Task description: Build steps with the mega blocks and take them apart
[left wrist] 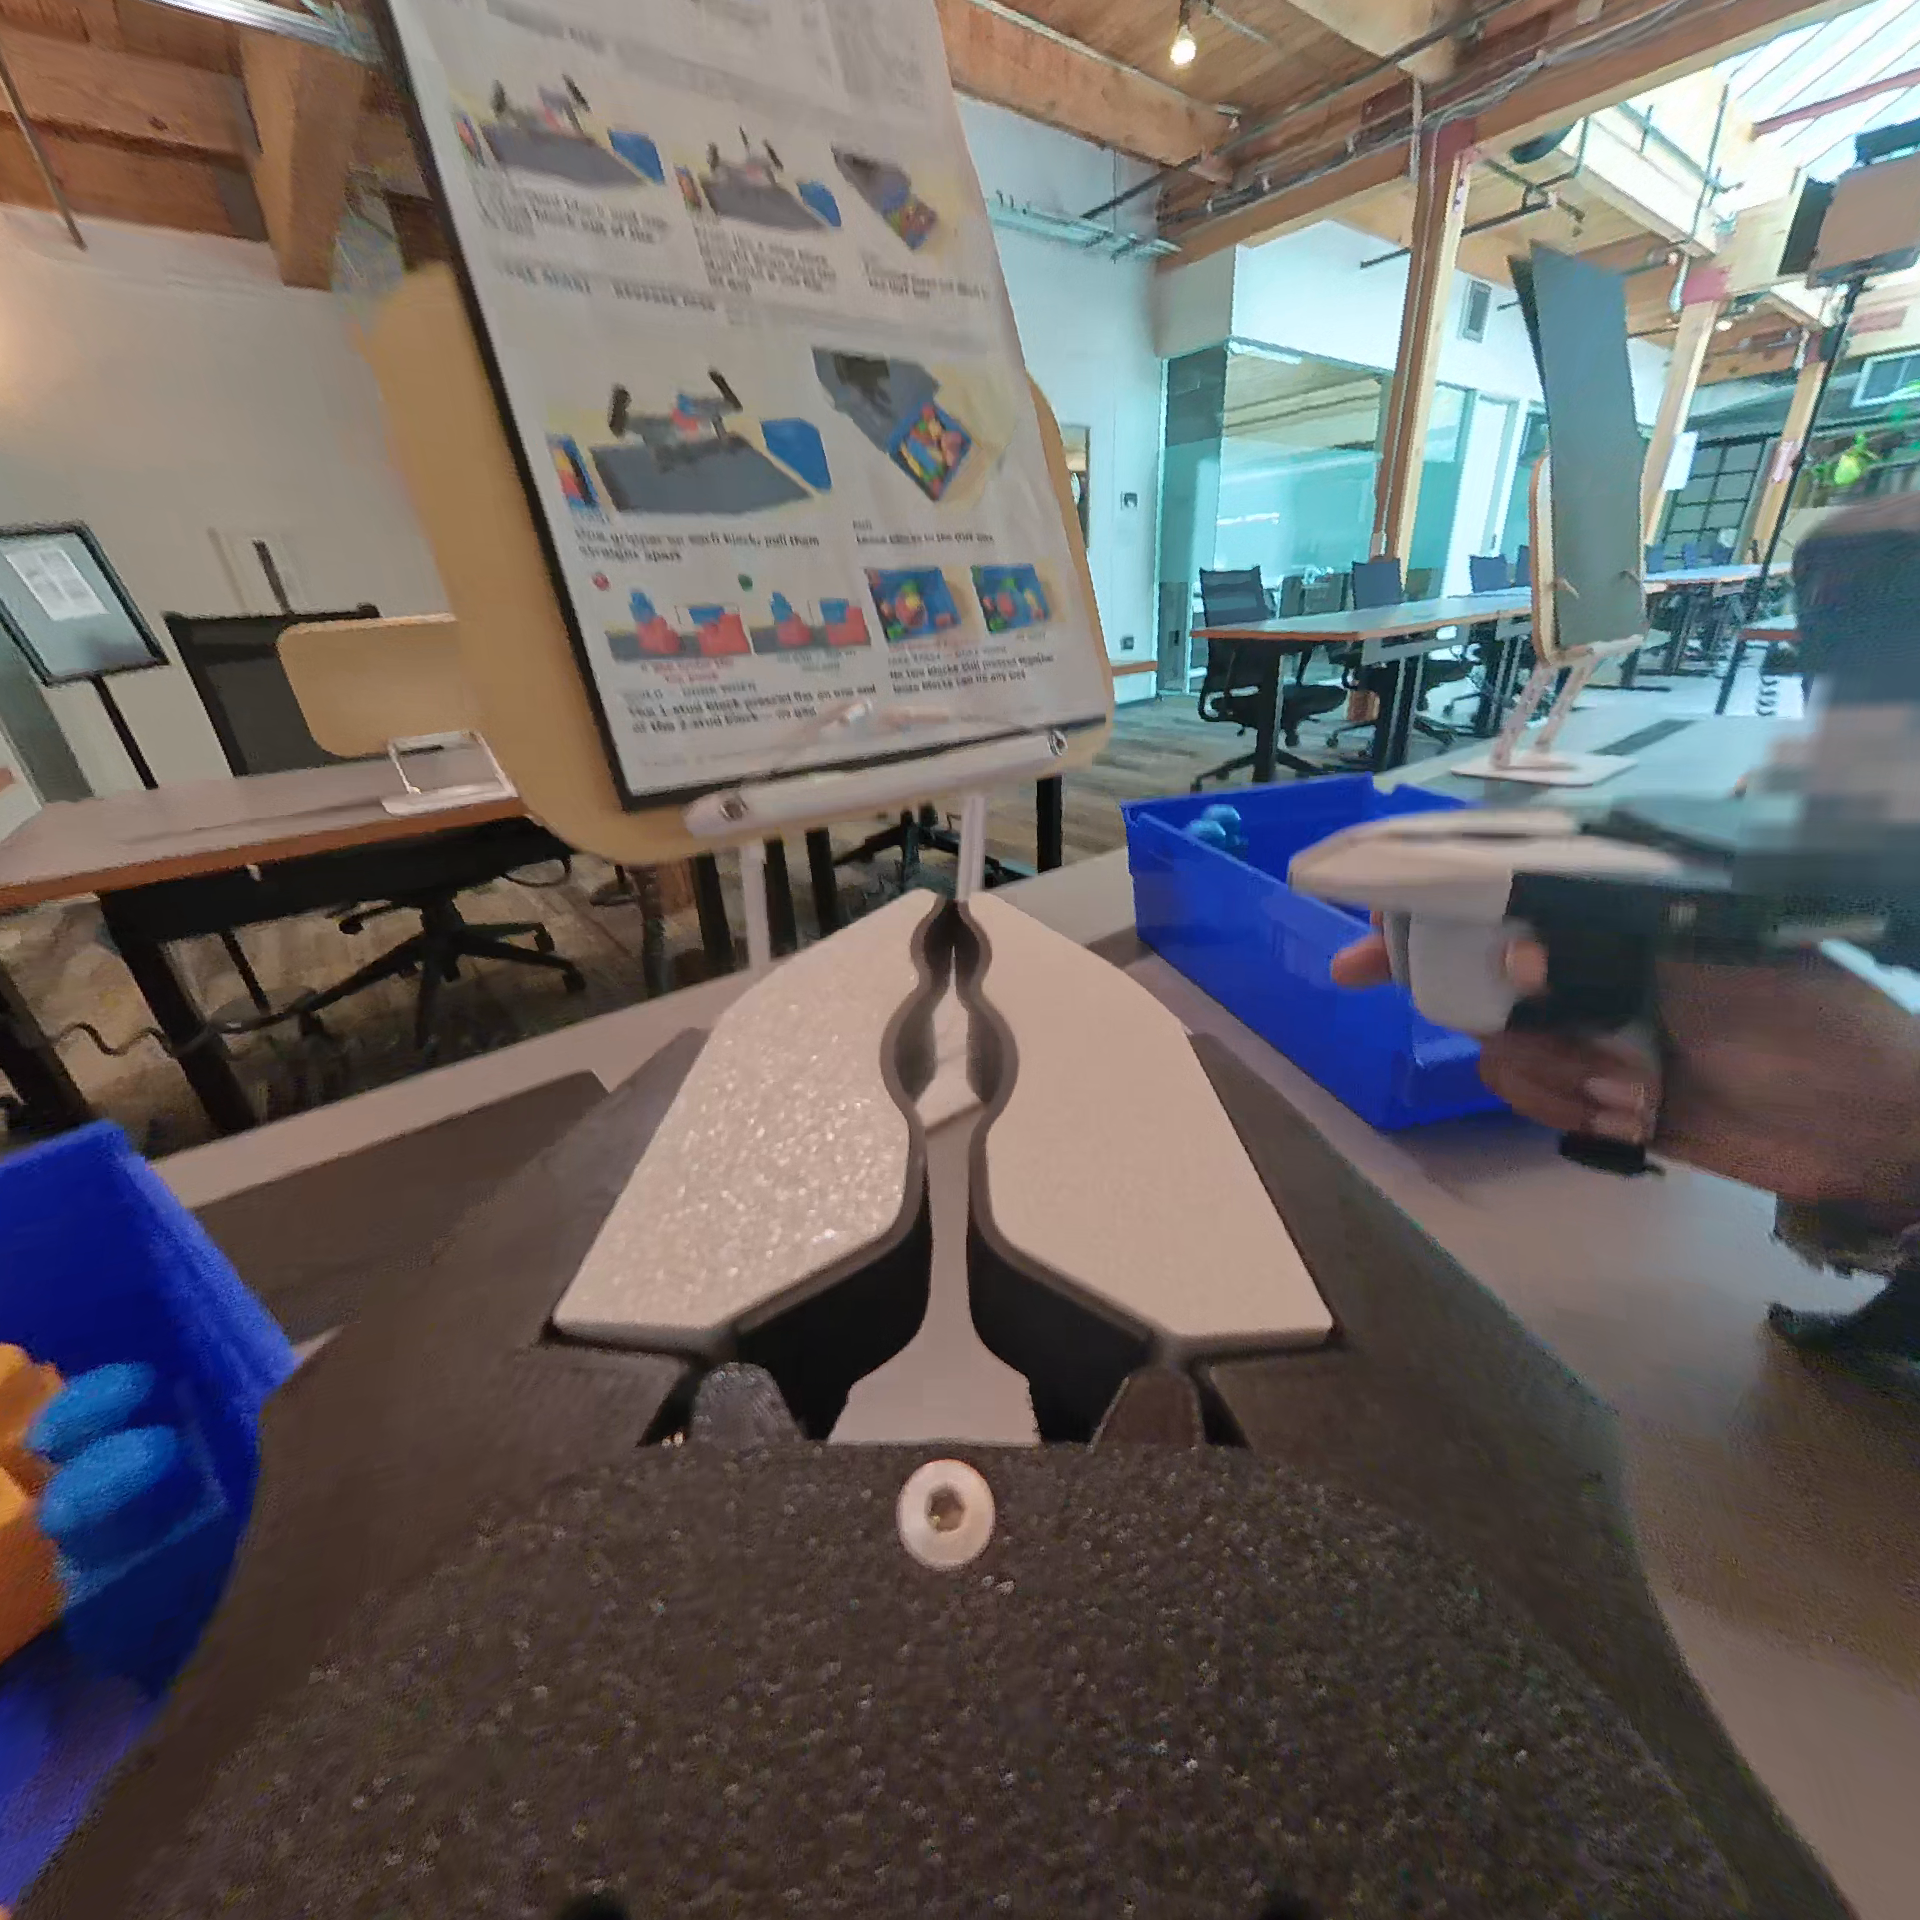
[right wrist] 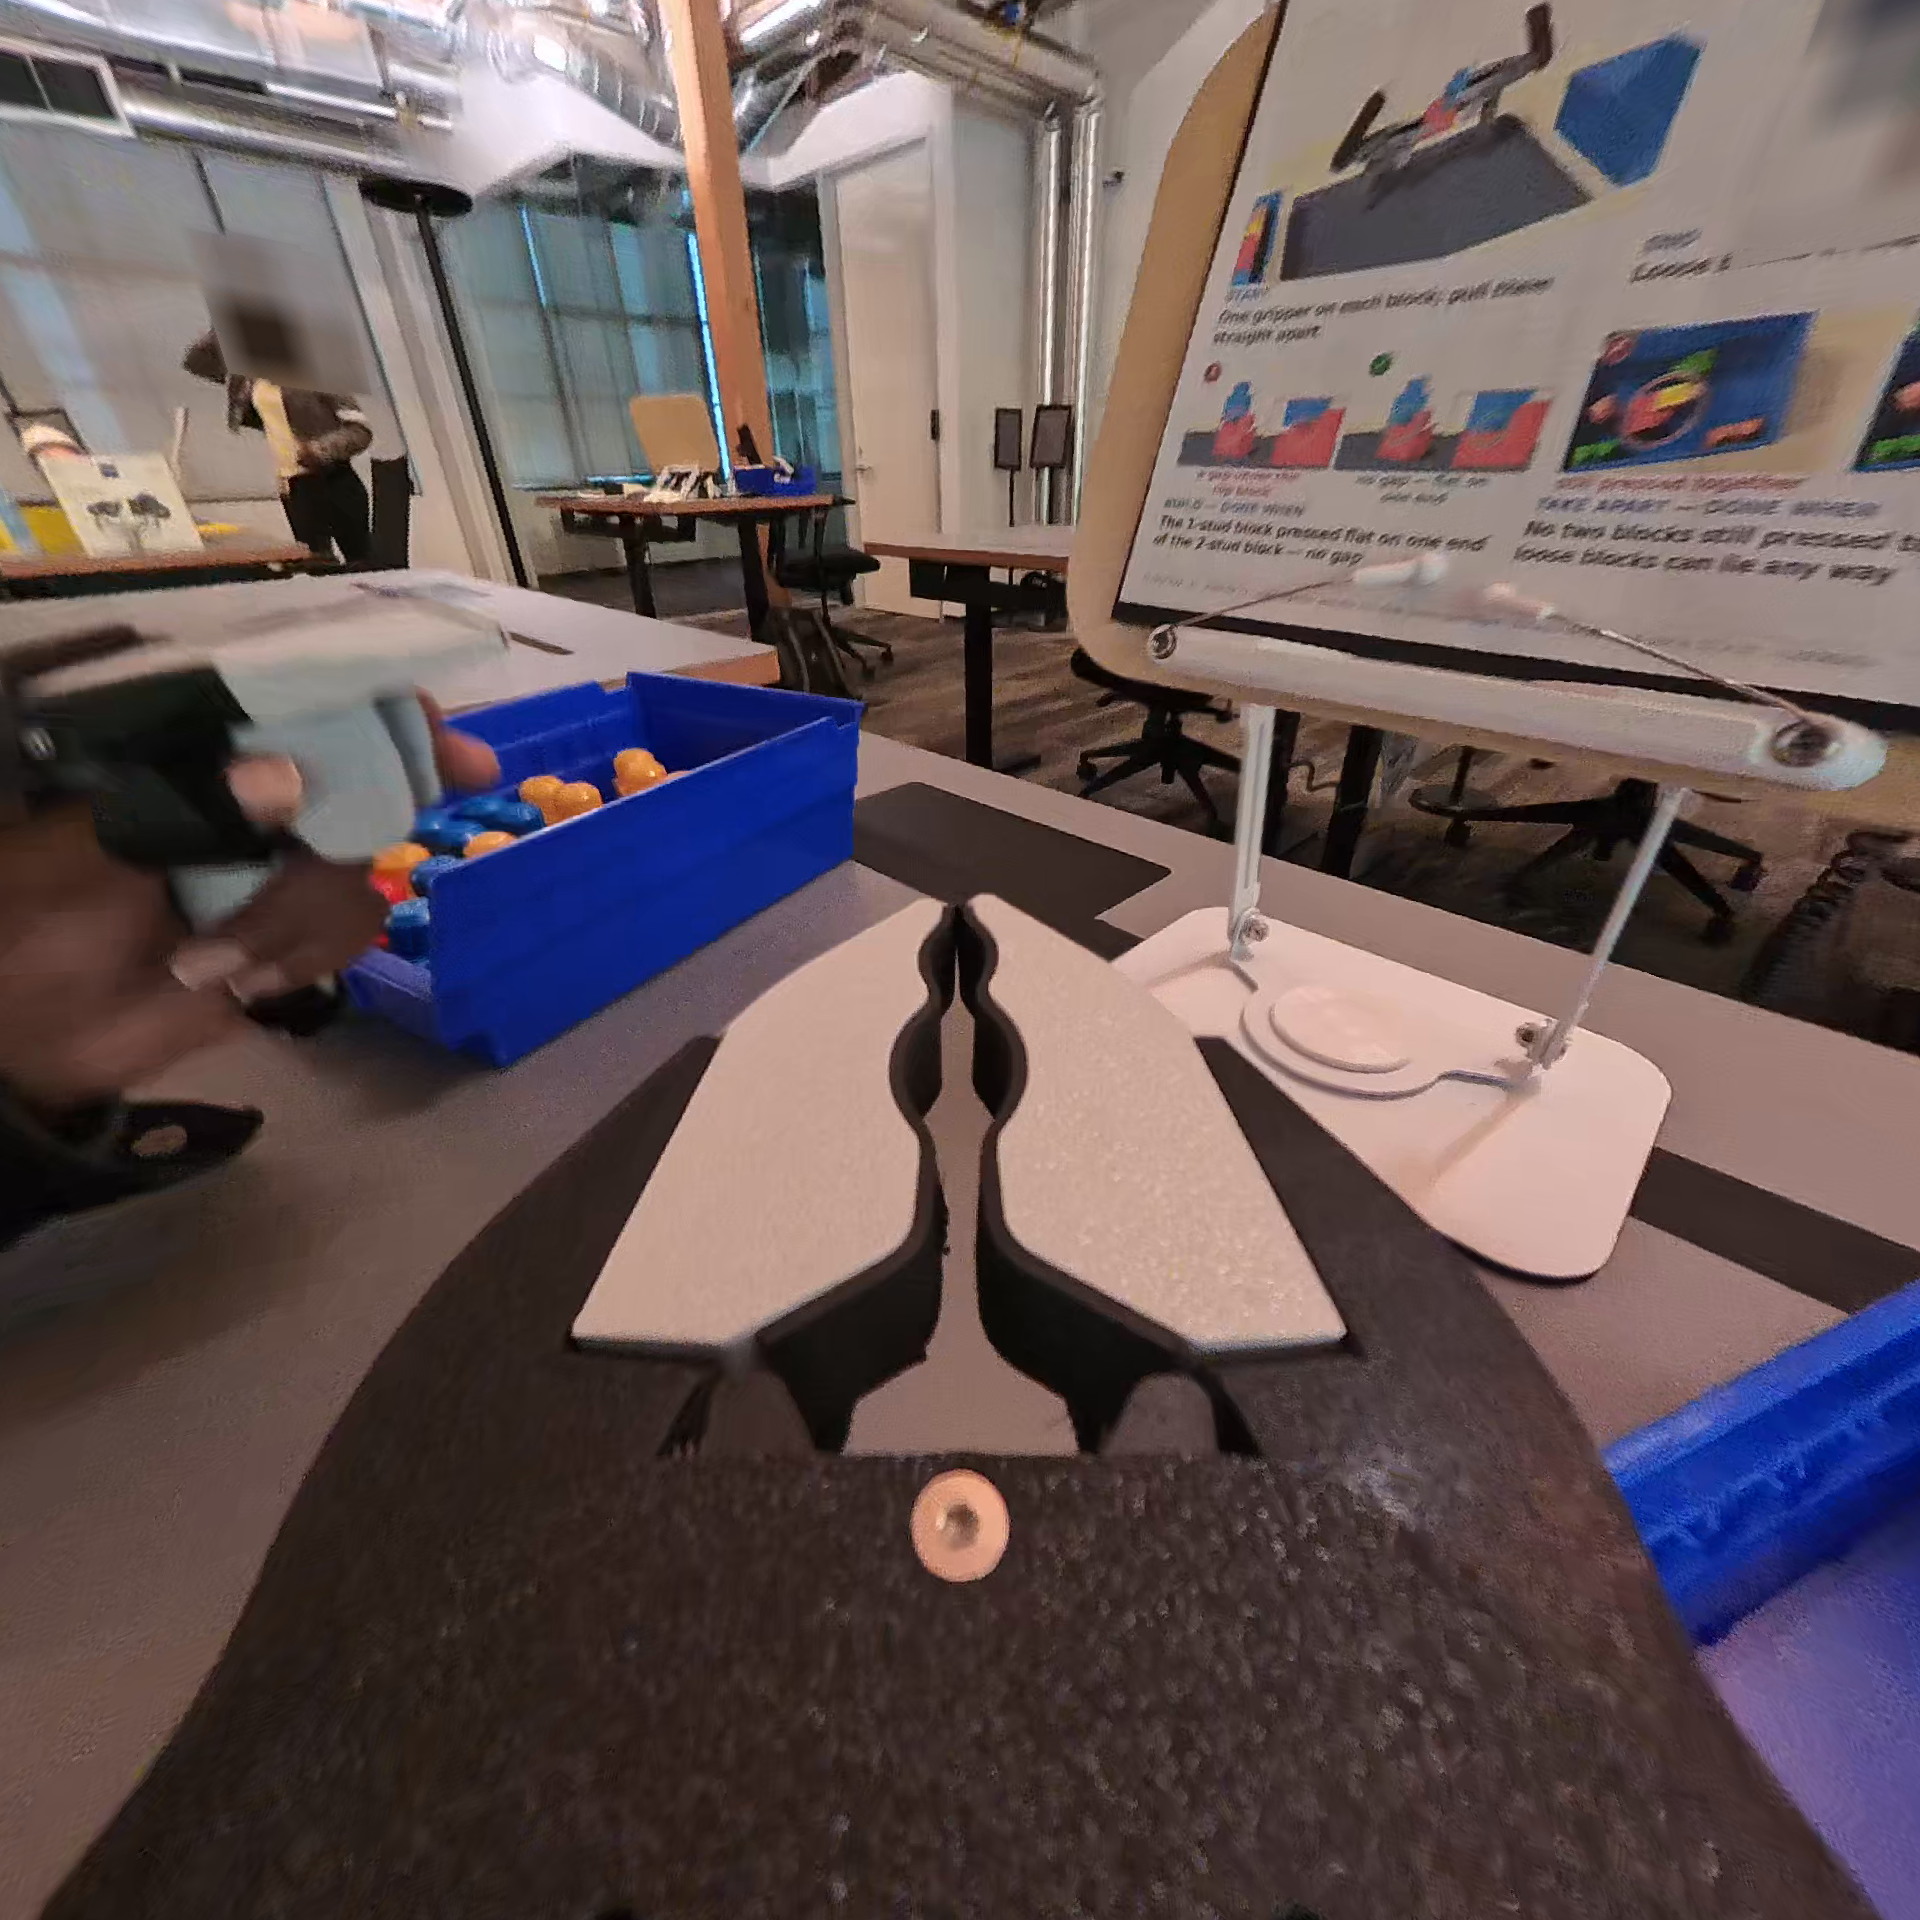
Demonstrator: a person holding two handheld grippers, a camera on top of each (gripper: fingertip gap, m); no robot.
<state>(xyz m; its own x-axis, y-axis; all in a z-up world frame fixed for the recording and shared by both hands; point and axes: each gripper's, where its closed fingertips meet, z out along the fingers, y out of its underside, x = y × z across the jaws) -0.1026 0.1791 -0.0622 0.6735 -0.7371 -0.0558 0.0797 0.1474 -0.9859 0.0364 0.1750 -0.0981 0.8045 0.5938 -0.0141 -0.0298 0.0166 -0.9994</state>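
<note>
Glossy blue plastic bin (right wrist: 623, 914), matt grey tabletop (right wrist: 260, 1403), grainy pale gripper fingers (left wrist: 769, 1122) (black textured body)

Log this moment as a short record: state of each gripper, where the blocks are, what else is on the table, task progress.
left gripper: jaws shut, empty
right gripper: jaws shut, empty
blocks: orange, blue and red, loose in the blue bin on the left side
second bin: blue, right side, one blue block visible
mat: dark, no blocks seen on it
instruction sheet: propped on a white stand at the table's far edge
progress: nothing picked up, no steps visible
</note>
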